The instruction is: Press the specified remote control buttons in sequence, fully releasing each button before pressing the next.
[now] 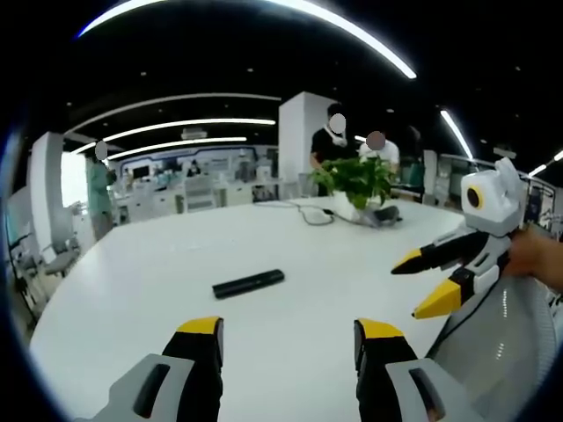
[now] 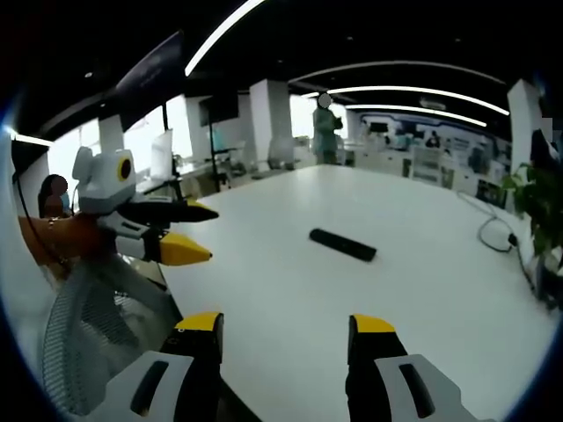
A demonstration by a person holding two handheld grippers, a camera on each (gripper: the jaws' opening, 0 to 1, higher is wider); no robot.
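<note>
Open-plan office: desk rows, strip ceiling lights

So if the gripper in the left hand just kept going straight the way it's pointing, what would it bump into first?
Probably the black remote control. It lies on the white table ahead of the left gripper, slightly left of centre between its open jaws. Depth is hard to judge; it might touch the tabletop first.

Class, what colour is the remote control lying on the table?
Black; the remote control shows best in the left gripper view.
</note>
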